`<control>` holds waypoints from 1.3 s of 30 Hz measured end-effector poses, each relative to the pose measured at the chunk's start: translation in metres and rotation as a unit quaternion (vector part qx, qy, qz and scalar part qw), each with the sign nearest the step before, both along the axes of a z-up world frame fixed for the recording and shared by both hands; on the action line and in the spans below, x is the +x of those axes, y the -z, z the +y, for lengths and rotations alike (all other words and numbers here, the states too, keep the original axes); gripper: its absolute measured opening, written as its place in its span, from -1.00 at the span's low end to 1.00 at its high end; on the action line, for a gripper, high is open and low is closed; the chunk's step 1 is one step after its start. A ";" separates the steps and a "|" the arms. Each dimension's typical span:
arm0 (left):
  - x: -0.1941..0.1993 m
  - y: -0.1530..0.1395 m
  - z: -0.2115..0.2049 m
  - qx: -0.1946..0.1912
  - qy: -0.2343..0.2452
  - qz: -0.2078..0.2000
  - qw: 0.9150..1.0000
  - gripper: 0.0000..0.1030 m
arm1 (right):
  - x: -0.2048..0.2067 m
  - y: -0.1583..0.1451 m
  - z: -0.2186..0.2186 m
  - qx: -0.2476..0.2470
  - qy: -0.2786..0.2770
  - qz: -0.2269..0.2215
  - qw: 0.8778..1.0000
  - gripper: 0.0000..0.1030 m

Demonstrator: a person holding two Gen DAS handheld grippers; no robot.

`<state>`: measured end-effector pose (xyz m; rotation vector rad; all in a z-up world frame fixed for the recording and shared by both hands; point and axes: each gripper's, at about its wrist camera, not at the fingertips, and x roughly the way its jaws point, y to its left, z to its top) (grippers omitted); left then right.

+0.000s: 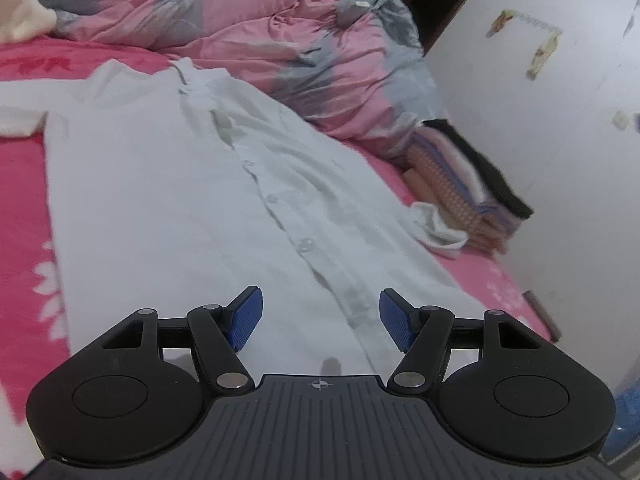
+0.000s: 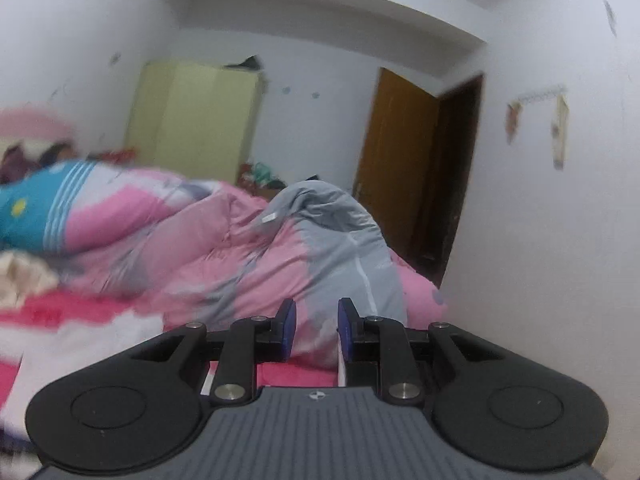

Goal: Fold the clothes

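Up close, the left gripper (image 1: 320, 318) spreads its blue pads (image 1: 245, 318) wide, empty, above one white shirt (image 1: 180, 184) lying flat on the pink sheet (image 1: 24, 208); three buttons show. Right gripper (image 2: 316, 330) stands narrowly parted, holding nothing. No writing is legible.

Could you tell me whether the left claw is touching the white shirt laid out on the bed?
Cannot tell. In the left wrist view the left claw is open over the white shirt, gripping nothing, but that angle shows neither contact nor a gap.
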<state>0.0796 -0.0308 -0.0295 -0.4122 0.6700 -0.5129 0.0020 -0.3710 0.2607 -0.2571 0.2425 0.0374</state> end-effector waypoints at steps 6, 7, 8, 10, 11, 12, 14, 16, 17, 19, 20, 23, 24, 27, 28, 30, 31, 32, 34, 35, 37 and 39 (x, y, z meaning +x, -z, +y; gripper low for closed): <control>-0.011 -0.008 -0.002 0.028 -0.013 0.018 0.999 0.26 | -0.020 0.105 0.073 -0.029 -0.140 0.150 0.978 -0.53; -0.014 -0.009 -0.003 0.034 -0.016 0.022 0.999 0.26 | -0.019 0.134 0.087 -0.015 -0.169 0.188 0.967 -0.53; -0.016 -0.010 -0.003 0.040 -0.018 0.026 0.999 0.26 | -0.018 0.163 0.102 -0.009 -0.192 0.222 0.956 -0.54; -0.020 -0.011 -0.005 0.056 -0.021 0.029 0.998 0.26 | -0.019 0.210 0.132 -0.024 -0.222 0.260 0.940 -0.52; -0.021 -0.011 -0.005 0.065 -0.023 0.029 0.997 0.26 | -0.020 0.228 0.148 -0.037 -0.233 0.269 0.934 -0.51; -0.023 -0.012 -0.006 0.074 -0.024 0.029 0.997 0.26 | -0.022 0.240 0.162 -0.056 -0.241 0.266 0.932 -0.51; -0.026 -0.012 -0.008 0.093 -0.028 0.026 0.995 0.26 | -0.026 0.259 0.183 -0.100 -0.256 0.246 0.929 -0.50; -0.028 -0.012 -0.010 0.109 -0.030 0.023 0.993 0.26 | -0.029 0.271 0.193 -0.120 -0.268 0.243 0.925 -0.50; -0.029 -0.012 -0.011 0.116 -0.030 0.022 0.993 0.26 | -0.031 0.276 0.197 -0.125 -0.273 0.245 0.922 -0.50; -0.030 -0.010 -0.014 0.130 -0.029 0.020 0.991 0.26 | -0.034 0.285 0.199 -0.132 -0.275 0.247 0.920 -0.50; -0.031 -0.009 -0.016 0.138 -0.026 0.019 0.990 0.26 | -0.035 0.290 0.199 -0.134 -0.275 0.247 0.919 -0.50; -0.031 -0.006 -0.022 0.163 -0.018 0.017 0.986 0.26 | -0.037 0.292 0.191 -0.112 -0.272 0.246 0.924 -0.54; -0.031 -0.005 -0.024 0.169 -0.017 0.015 0.985 0.26 | -0.038 0.292 0.187 -0.103 -0.270 0.245 0.925 -0.70; -0.030 -0.004 -0.026 0.180 -0.012 0.014 0.983 0.26 | -0.037 0.282 0.174 -0.047 -0.263 0.249 0.931 -0.96; -0.029 -0.003 -0.026 0.183 -0.013 0.015 0.983 0.26 | -0.037 0.279 0.168 -0.029 -0.261 0.250 0.932 -0.98; -0.027 -0.003 -0.027 0.186 -0.014 0.017 0.982 0.26 | -0.037 0.273 0.158 0.001 -0.261 0.251 0.932 -0.98; -0.027 -0.003 -0.027 0.187 -0.015 0.018 0.982 0.26 | -0.038 0.270 0.154 0.015 -0.264 0.253 0.931 -0.98; -0.027 -0.003 -0.027 0.188 -0.015 0.018 0.982 0.26 | -0.038 0.267 0.150 0.029 -0.267 0.255 0.929 -0.98; -0.026 -0.003 -0.029 0.192 -0.016 0.019 0.981 0.26 | -0.039 0.262 0.142 0.056 -0.273 0.259 0.925 -0.98; -0.026 -0.003 -0.029 0.194 -0.017 0.020 0.981 0.26 | -0.039 0.261 0.140 0.062 -0.274 0.263 0.923 -0.98; -0.026 -0.003 -0.030 0.197 -0.017 0.020 0.980 0.26 | -0.040 0.267 0.140 0.059 -0.273 0.272 0.921 -0.98; -0.026 -0.005 -0.031 0.202 -0.017 0.018 0.979 0.26 | -0.040 0.273 0.140 0.055 -0.272 0.281 0.919 -0.98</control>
